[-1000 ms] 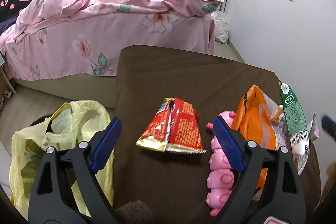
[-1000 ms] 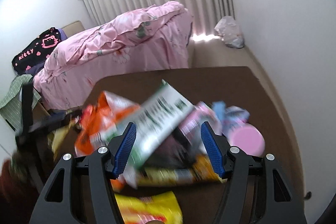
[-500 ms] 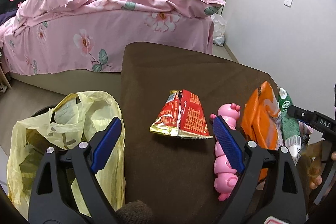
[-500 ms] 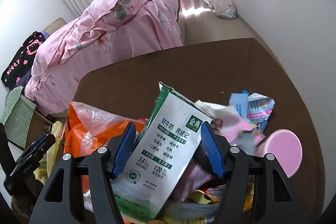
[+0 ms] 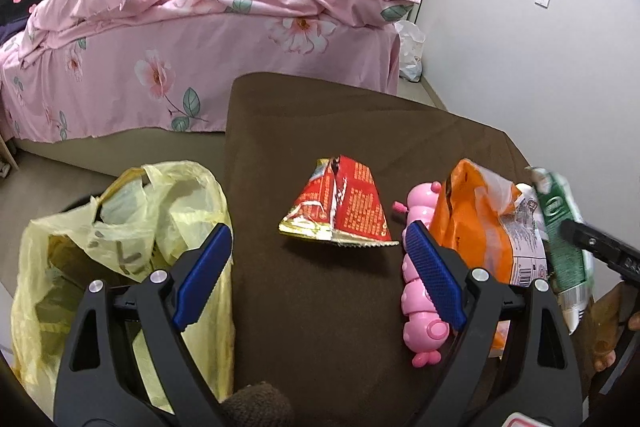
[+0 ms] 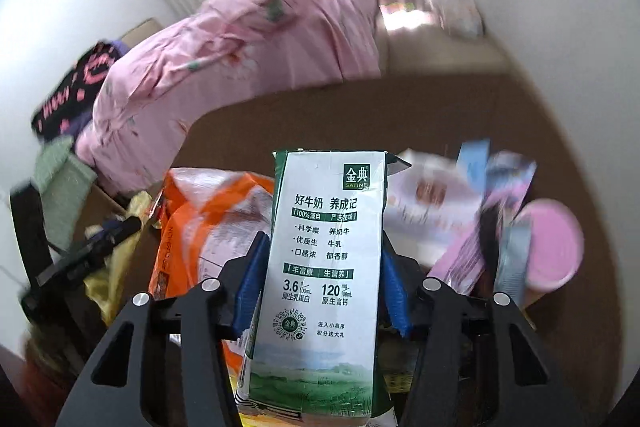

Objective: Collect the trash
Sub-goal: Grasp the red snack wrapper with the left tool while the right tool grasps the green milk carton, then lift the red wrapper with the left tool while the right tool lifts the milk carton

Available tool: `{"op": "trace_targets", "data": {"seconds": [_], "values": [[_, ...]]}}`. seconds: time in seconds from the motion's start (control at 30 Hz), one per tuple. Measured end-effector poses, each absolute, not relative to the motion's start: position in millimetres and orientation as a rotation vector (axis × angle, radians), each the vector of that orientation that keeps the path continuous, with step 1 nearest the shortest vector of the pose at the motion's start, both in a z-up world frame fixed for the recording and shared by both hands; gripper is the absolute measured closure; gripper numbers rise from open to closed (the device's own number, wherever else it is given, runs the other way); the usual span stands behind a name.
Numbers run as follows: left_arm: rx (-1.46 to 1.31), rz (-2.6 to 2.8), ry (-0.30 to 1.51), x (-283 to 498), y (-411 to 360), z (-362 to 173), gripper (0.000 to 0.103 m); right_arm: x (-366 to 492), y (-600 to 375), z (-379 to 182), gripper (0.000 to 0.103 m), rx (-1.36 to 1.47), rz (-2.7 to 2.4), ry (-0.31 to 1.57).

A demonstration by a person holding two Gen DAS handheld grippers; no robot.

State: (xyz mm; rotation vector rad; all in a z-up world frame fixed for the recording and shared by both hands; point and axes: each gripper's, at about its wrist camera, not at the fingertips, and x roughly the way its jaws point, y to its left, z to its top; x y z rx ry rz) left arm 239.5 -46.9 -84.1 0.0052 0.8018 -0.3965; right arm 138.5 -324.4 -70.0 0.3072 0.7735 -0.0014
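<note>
My right gripper (image 6: 322, 279) is shut on a green and white milk carton (image 6: 326, 267), which stands upright between the blue pads; the carton also shows at the right edge of the left wrist view (image 5: 560, 227). My left gripper (image 5: 318, 273) is open and empty above the brown table (image 5: 320, 123). A red snack wrapper (image 5: 340, 205) lies just ahead of it. An orange bag (image 5: 476, 223) lies to the right, and shows in the right wrist view (image 6: 200, 223). A yellow trash bag (image 5: 120, 227) stands open at the table's left.
A pink caterpillar toy (image 5: 420, 267) lies by my left gripper's right finger. More wrappers (image 6: 480, 211) and a pink lid (image 6: 552, 243) lie right of the carton. A bed with pink bedding (image 5: 200, 27) stands behind the table. White walls on the right.
My right gripper has closed on the milk carton and turned it upright. The left gripper has drifted slightly; the red wrapper now lies a little further ahead of it.
</note>
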Motion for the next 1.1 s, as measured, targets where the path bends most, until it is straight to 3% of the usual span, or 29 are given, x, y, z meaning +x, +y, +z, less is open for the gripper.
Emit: {"op": "trace_targets", "data": {"seconds": [0.3, 0.5, 0.6, 0.73, 1.1], "values": [[0.084, -0.413, 0.865, 270, -71, -88, 0.019, 111, -313, -56, 0.053, 0.164, -0.008, 0.712], [0.181, -0.358, 0.92, 284, -89, -109, 0.044, 104, -322, -73, 0.053, 0.187, -0.014, 0.752], [0.153, -0.37, 0.921, 281, -87, -105, 0.06, 103, -323, -80, 0.053, 0.183, -0.018, 0.767], [0.095, -0.401, 0.904, 263, -77, -92, 0.073, 104, -323, -84, 0.053, 0.179, -0.023, 0.78], [0.027, -0.474, 0.877, 194, -62, -89, 0.074, 133, -321, -88, 0.046, 0.194, 0.098, 0.936]]}}
